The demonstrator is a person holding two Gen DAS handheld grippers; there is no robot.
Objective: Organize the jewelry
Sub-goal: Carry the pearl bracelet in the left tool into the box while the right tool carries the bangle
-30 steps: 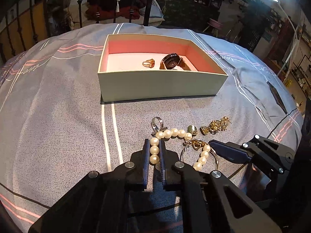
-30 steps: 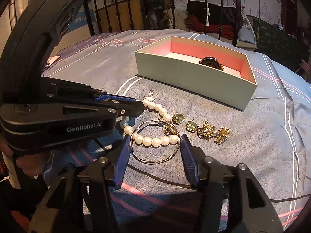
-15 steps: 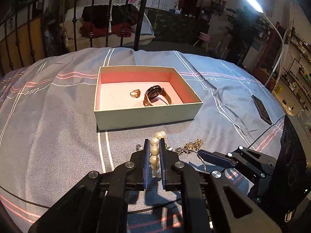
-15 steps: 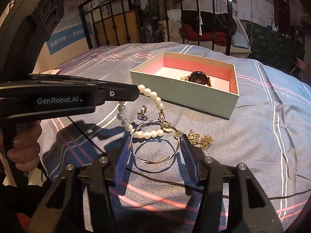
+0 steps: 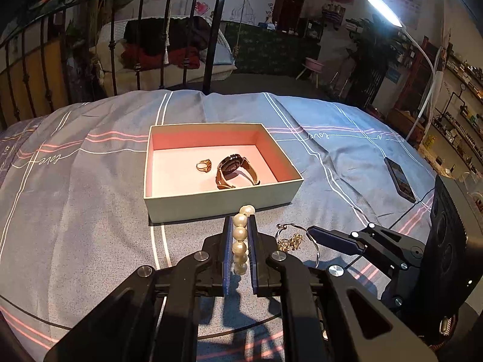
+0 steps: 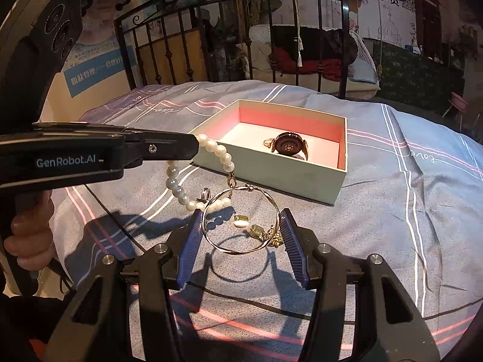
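My left gripper [image 5: 240,238] is shut on a pearl bracelet [image 5: 240,236] and holds it lifted above the bedspread; the strand hangs from its tip in the right wrist view [image 6: 217,154]. A thin metal bangle [image 6: 241,220] is linked to the pearls and sits between the fingers of my right gripper [image 6: 241,226], touching both pads. An open pale green box [image 5: 217,202] with a pink inside lies just ahead. It holds a gold ring [image 5: 204,165] and a dark watch [image 5: 234,167].
A silver ring [image 6: 206,194], two small green stones [image 6: 241,220] and gold charms [image 6: 273,236] lie on the grey striped bedspread near the bangle. A black phone [image 5: 399,179] lies at the right. An iron bed rail [image 6: 271,39] stands behind the box.
My left gripper has lifted the pearl bracelet off the bedspread and risen. The bangle has come up with it between the right gripper's fingers. The loose pieces stayed on the bedspread.
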